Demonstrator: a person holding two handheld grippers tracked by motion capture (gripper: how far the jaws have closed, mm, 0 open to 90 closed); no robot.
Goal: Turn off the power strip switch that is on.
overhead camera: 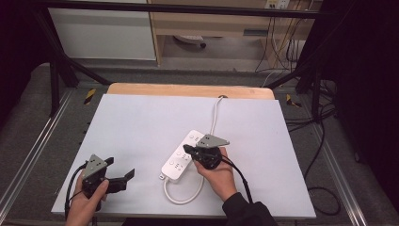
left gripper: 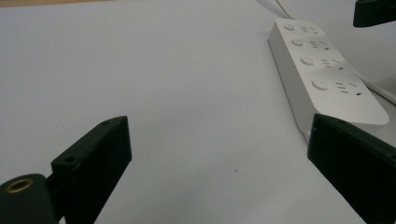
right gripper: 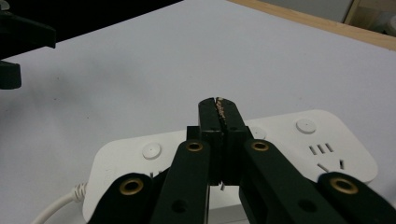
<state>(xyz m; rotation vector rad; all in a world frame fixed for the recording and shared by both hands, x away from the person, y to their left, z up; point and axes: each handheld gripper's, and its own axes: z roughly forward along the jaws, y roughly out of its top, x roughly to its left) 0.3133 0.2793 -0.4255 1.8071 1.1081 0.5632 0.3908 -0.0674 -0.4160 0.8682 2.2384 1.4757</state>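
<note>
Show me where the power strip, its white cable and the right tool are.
power strip (overhead camera: 180, 159): high view, on its top face.
white cable (overhead camera: 215, 114): high view, on the stretch toward the table's far edge.
right tool (right gripper: 218, 108): right gripper view, at its shut tips.

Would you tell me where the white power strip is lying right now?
In the high view, the white power strip lies diagonally on the grey mat, right of centre, under the shut right gripper, with the open left gripper off to its left.

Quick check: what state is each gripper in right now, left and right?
Left gripper: jaws open, holding nothing.
Right gripper: jaws shut, nothing between them, over the power strip.
</note>
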